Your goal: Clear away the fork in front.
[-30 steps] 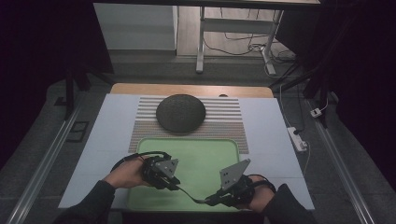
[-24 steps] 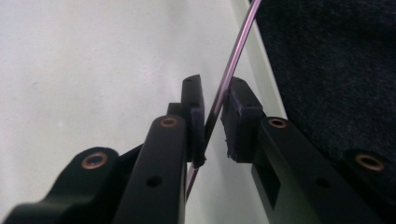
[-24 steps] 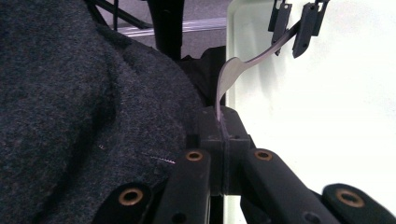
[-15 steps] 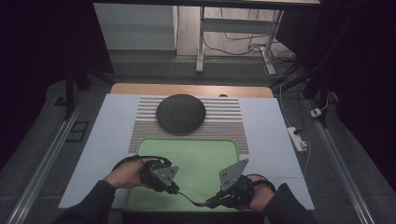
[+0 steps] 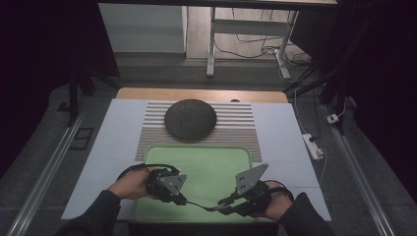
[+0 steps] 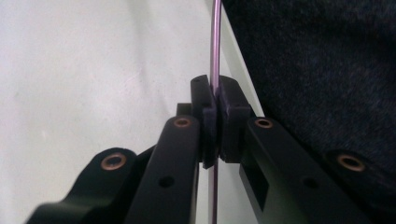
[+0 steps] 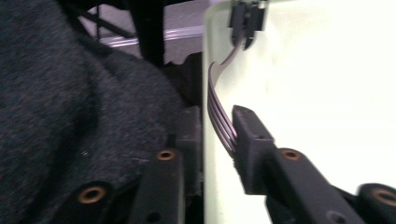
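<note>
The fork (image 5: 204, 206) hangs low over the near edge of the green tray (image 5: 206, 162), bridged between both grippers, and the likeliest trouble is a twist or slip: if the hands pull apart or turn unevenly, the thin handle could slide out of one grasp and drop onto the tray. The left gripper (image 6: 215, 100) is clenched on the handle. The right gripper (image 7: 219, 135) has its jaws parted around the prongs, one touching them. Farther off sits a dark dome (image 5: 190, 118), well apart.
</note>
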